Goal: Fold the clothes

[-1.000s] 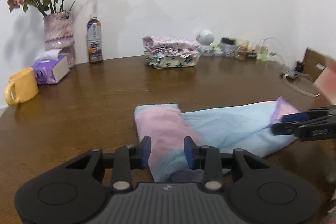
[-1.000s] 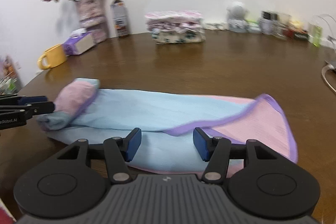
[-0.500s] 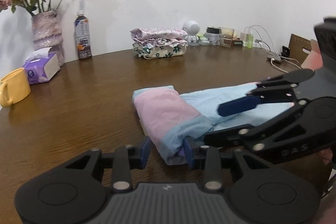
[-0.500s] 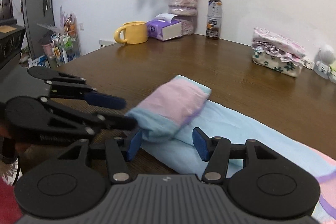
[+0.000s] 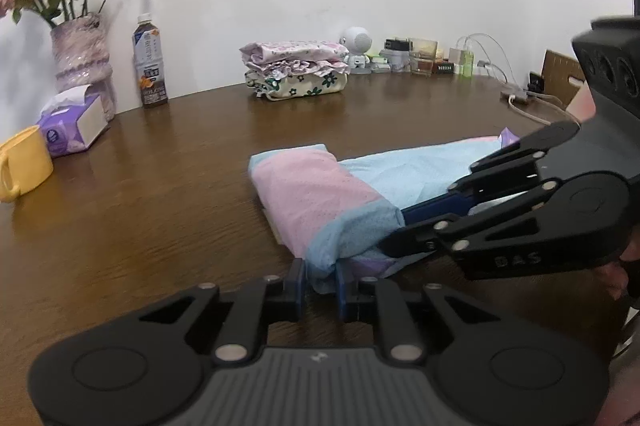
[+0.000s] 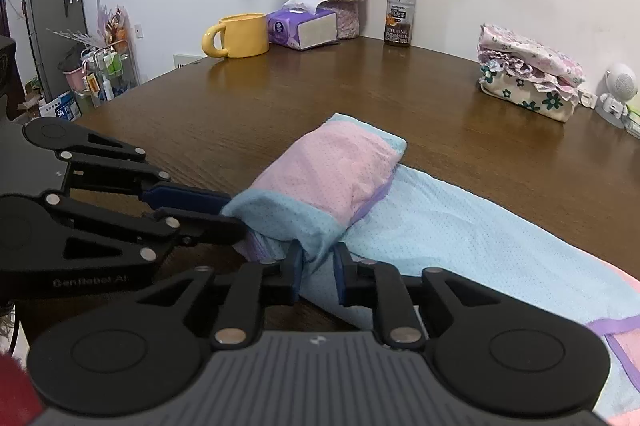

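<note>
A pink and light-blue garment (image 5: 320, 194) lies on the brown table (image 5: 140, 210), its near end rolled into a thick fold and the rest stretching right. It also shows in the right wrist view (image 6: 332, 178). My left gripper (image 5: 320, 284) is shut on the near blue corner of the fold. My right gripper (image 6: 318, 272) is shut on the same folded end from the other side. Each gripper shows in the other's view, the right one (image 5: 400, 226) beside the fold and the left one (image 6: 224, 214) likewise.
At the back stand a folded floral clothes stack (image 5: 296, 74), a tea bottle (image 5: 150, 66), a flower vase (image 5: 82, 54), a tissue box (image 5: 74, 126) and a yellow mug (image 5: 24, 168). Small items and cables (image 5: 520, 98) lie far right.
Both grippers closed from open onto the near end of the rolled fold. The right gripper swung from the garment's right side over to the fold beside the left gripper.
</note>
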